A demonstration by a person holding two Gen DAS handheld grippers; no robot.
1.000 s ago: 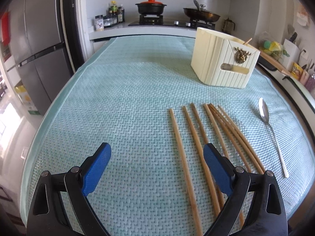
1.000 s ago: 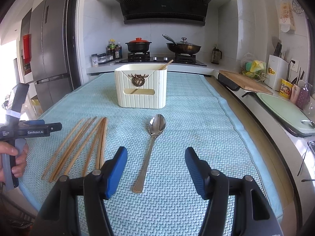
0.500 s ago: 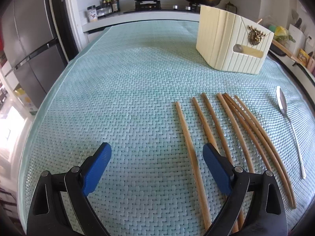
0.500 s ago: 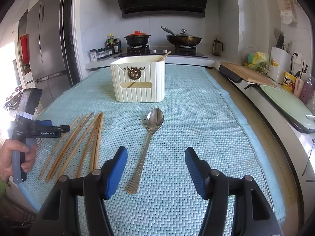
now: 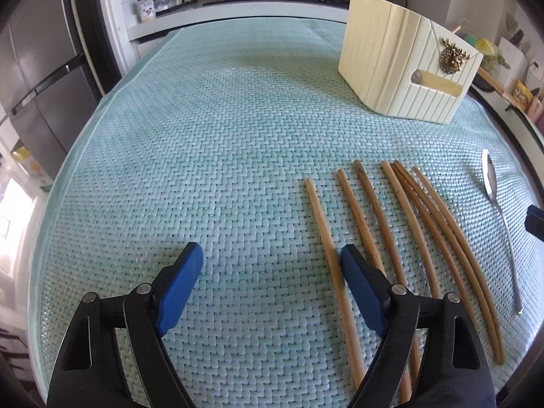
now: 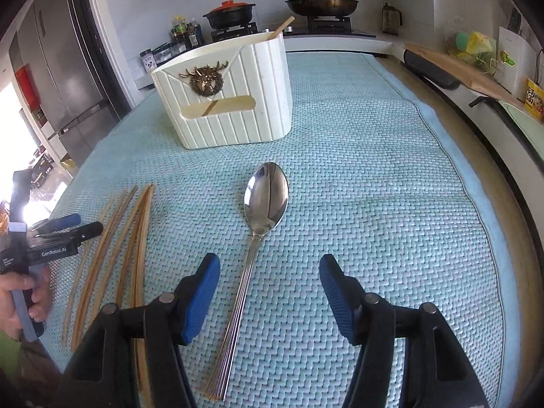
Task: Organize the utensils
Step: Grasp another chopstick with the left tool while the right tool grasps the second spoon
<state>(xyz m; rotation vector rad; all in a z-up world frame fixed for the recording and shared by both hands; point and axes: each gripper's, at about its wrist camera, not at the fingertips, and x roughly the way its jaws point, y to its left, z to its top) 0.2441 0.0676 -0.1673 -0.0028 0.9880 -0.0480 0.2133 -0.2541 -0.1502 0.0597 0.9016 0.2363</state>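
Note:
Several wooden chopsticks [image 5: 401, 224] lie side by side on the teal woven mat [image 5: 204, 136]. My left gripper [image 5: 272, 258] hangs low over their near ends. Its jaws are closing, with the leftmost chopstick [image 5: 324, 234] just inside the right finger and not pinched. A steel spoon [image 6: 267, 197] lies to the right of the chopsticks [image 6: 136, 224]. My right gripper [image 6: 268, 265] stands open over the spoon's handle, and its pads are clear of it. A cream utensil holder [image 6: 234, 102] stands behind, with one chopstick [image 6: 282, 29] poking out of it.
A person's hand [image 6: 20, 295] holds the left gripper [image 6: 73, 226] at the mat's left edge. A stove with a pot [image 6: 231, 12] and a pan [image 6: 321, 3] is at the back. A fridge [image 6: 61, 78] is on the left and a cutting board [image 6: 455, 68] on the right counter.
Both grippers have come forward and lower towards the mat. The left jaws have narrowed around the leftmost chopstick. The right gripper has closed in on the spoon, and the handle now lies between its fingers.

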